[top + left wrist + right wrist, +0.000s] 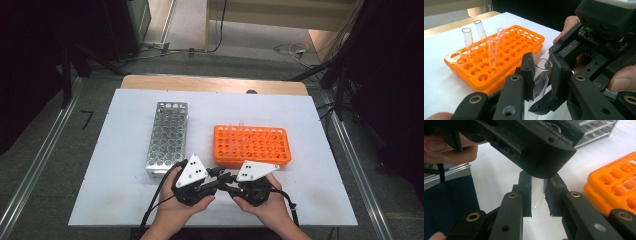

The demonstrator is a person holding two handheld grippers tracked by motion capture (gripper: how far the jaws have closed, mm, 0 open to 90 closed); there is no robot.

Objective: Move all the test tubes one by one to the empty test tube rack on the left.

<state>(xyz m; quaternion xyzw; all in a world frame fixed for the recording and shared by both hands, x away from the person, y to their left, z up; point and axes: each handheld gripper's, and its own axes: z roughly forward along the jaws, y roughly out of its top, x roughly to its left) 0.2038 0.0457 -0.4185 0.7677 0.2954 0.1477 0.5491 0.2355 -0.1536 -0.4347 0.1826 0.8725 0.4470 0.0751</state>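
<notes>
— Where do we stand with the tube now?

— We hold one clear test tube [541, 77] between both tools, above the near edge of the bench [125, 200], in front of the orange rack [252, 146]. The left gripper [541, 75] has its jaws narrow around the tube near its open mouth, and the right gripper [537, 195] has its jaws narrow around the rounded bottom end. Whether each pad really presses the glass, we cannot tell for sure; in the right gripper view a thin gap seems to stay on one side.

— So what can go wrong from here?

— We think the main danger is the handover. If one gripper lets go before the other has a firm hold, the tube can slide out, because smooth glass gives little friction, and it would drop on the bench or roll off the near edge. If both squeeze and pull in different directions, the glass may crack or twist out of the pads.

— And the rack?

— Four tubes [492, 51] already stand in the holes at one end of the orange rack. If we bring the new one in tilted, it may knock them or miss its hole. The metal rack [167, 137] stands to the left, well apart, so we expect no trouble there
</notes>
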